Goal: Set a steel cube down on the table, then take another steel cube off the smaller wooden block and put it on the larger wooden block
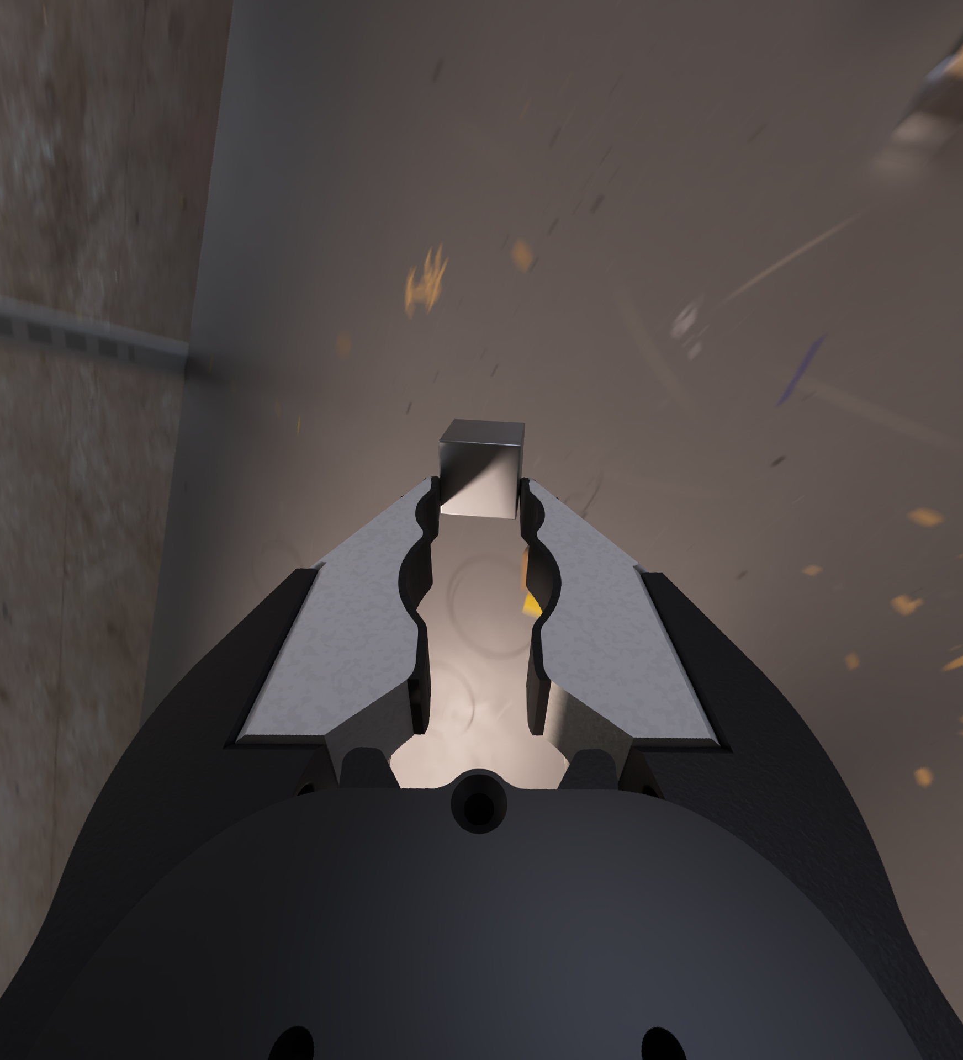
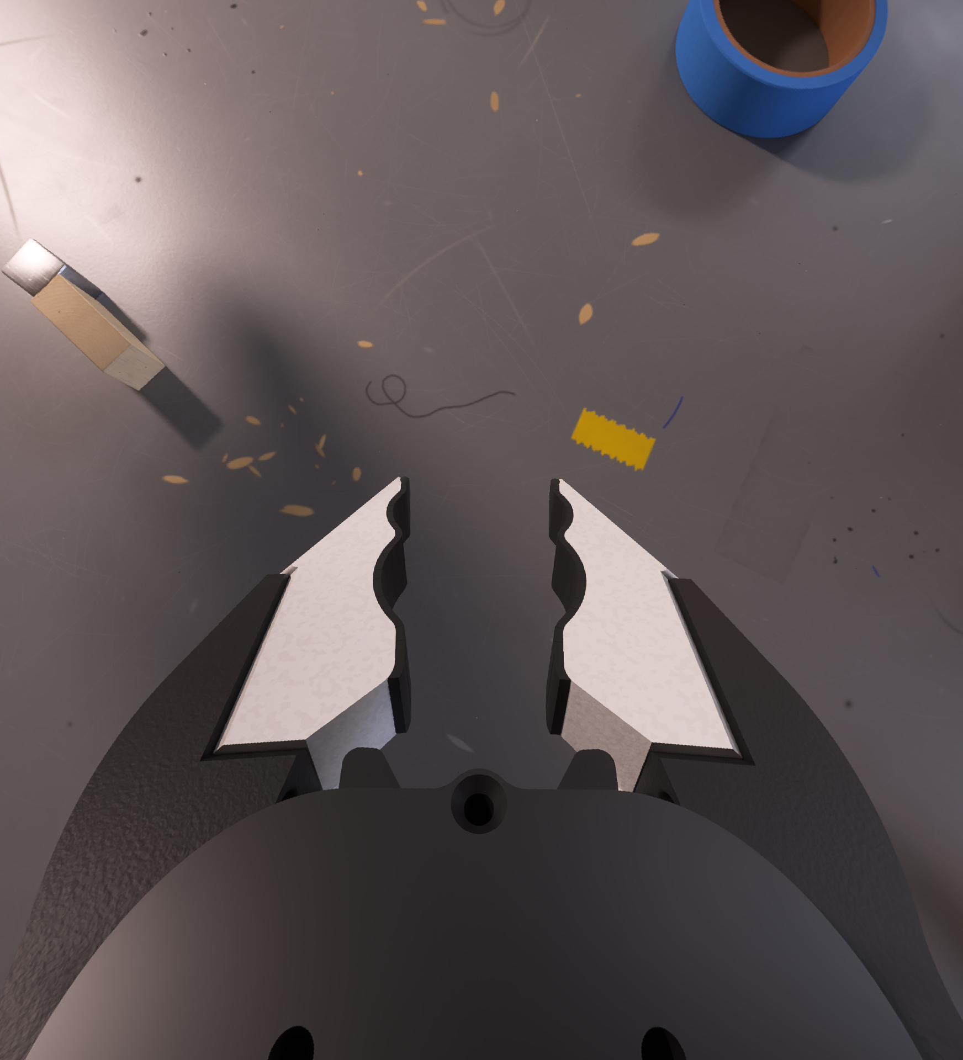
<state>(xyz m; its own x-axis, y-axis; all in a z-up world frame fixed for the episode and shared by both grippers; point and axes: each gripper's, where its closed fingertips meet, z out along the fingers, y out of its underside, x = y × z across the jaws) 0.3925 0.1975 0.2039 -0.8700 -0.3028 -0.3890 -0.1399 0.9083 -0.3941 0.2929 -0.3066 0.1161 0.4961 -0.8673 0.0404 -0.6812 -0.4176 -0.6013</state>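
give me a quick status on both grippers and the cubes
Left gripper shut on a steel cube, above the table. Right gripper open, empty. Second cube sits on a wooden block. Nothing blocking.

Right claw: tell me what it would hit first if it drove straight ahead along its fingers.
Probably just the grey table. The right claw is open, empty, and points down at bare tabletop. The thin dark thread lies just beyond the tips; the yellow scrap sits off to one side. Depth is unclear.

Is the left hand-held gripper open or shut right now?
Shut on a steel cube: the left hand-held gripper has both fingertips pressed against the cube's sides, holding it above the table.
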